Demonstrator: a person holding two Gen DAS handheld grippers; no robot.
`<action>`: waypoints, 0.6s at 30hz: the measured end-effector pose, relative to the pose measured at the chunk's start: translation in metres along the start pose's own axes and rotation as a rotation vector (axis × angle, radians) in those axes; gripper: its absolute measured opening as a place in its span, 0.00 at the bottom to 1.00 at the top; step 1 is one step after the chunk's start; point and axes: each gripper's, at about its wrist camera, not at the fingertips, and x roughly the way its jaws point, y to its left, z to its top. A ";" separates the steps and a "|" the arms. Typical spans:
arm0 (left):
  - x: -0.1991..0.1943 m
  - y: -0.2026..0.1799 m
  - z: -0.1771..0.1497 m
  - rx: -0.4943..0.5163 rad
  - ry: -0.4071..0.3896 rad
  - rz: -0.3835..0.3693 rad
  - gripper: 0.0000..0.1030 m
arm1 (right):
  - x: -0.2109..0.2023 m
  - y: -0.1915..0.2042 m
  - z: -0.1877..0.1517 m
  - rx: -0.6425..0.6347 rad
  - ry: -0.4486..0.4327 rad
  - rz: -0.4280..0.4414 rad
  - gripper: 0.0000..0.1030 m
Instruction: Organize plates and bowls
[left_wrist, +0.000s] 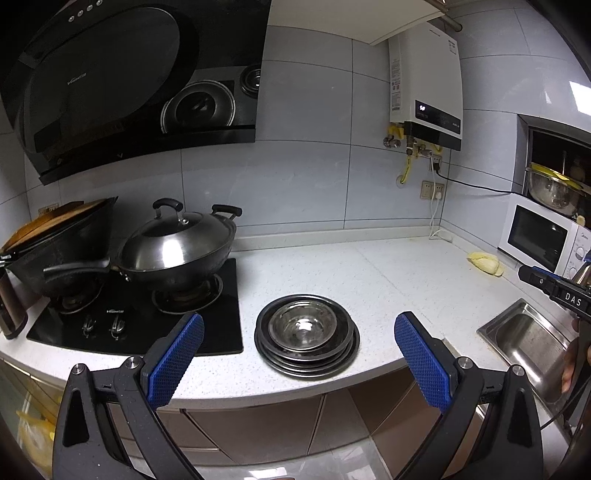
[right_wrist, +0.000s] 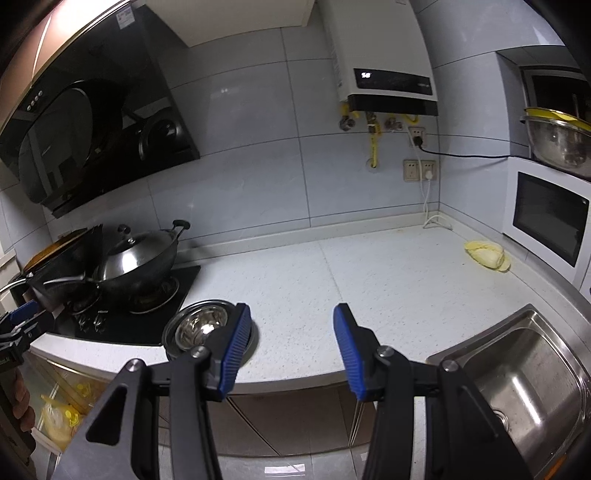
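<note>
plates (left_wrist: 306, 363) half hidden under bowl (left_wrist: 301, 326); left gripper (left_wrist: 299, 356) wide, right gripper (right_wrist: 291, 343) apart, both empty.

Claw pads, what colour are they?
Blue, textured pads on black arms; clearest in the left wrist view.

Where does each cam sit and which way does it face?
Left wrist: on the left gripper, angled down over the counter edge at the plate stack and stove; own open jaws show, right gripper at the right edge.
Right wrist: on the right gripper, facing the countertop and sink; own open jaws, empty.
Shared: plate stack, wok, water heater, microwave.
</note>
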 end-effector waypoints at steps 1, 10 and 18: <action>0.000 0.000 0.001 0.002 -0.001 -0.001 0.98 | 0.000 -0.002 0.001 0.007 0.000 -0.003 0.44; 0.002 0.001 0.001 -0.012 0.001 0.003 0.98 | 0.008 -0.011 0.003 0.056 0.016 -0.003 0.44; 0.002 -0.001 0.001 -0.026 0.000 0.018 0.98 | 0.013 -0.018 0.004 0.112 0.030 -0.006 0.44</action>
